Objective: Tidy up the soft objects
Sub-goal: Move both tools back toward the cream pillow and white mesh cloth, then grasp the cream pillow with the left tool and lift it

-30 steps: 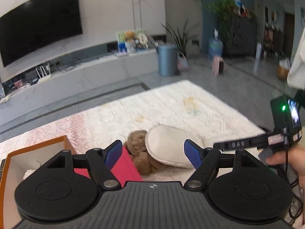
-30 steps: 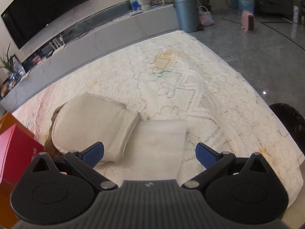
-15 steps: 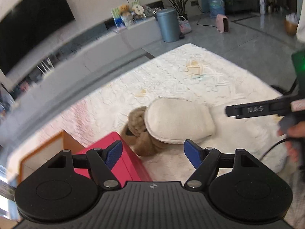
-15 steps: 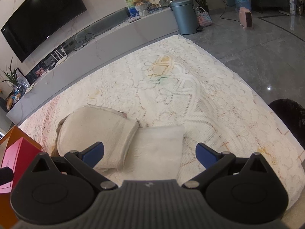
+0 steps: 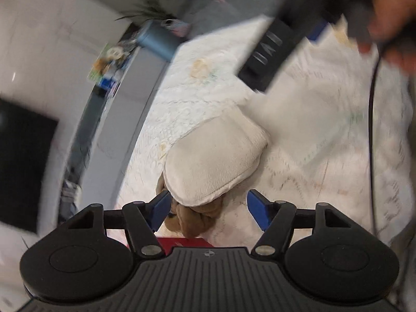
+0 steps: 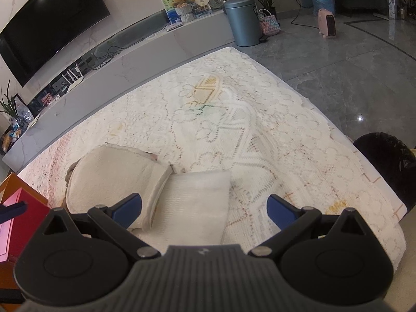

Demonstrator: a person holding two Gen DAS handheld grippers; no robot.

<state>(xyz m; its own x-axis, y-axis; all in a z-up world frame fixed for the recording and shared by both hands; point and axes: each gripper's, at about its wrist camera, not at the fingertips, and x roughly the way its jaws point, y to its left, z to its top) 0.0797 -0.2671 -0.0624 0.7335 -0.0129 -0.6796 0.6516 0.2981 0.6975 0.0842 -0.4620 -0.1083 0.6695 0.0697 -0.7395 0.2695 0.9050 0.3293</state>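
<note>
- Two pairs of tongs, both spread wide and gripping nothing: left tongs (image 5: 208,209) hanging over the cream slipper (image 5: 214,162), right tongs (image 6: 204,208) low above the folded white cloth (image 6: 197,205).
- Cream slipper sole-up on the lace-covered surface (image 6: 260,135), resting on a brown knotted plush (image 5: 193,219) that pokes out from under its rounded end.
- Folded white cloth lying flat just right of the slipper, touching its open end.
- Red box (image 6: 19,223) left of the slipper, at the left border of the surface, with an orange box (image 6: 7,186) touching it; contents of both hidden from these views.
- Wide bare stretch of lace beyond and to the right of the slipper, running to the far border and the right border of the surface.
- Grey tiled floor past the right border; dark round seat (image 6: 387,161) near the right corner.
- Left view blurred; person's hand (image 5: 387,13) and the other black tool body above the far side of the slipper.
</note>
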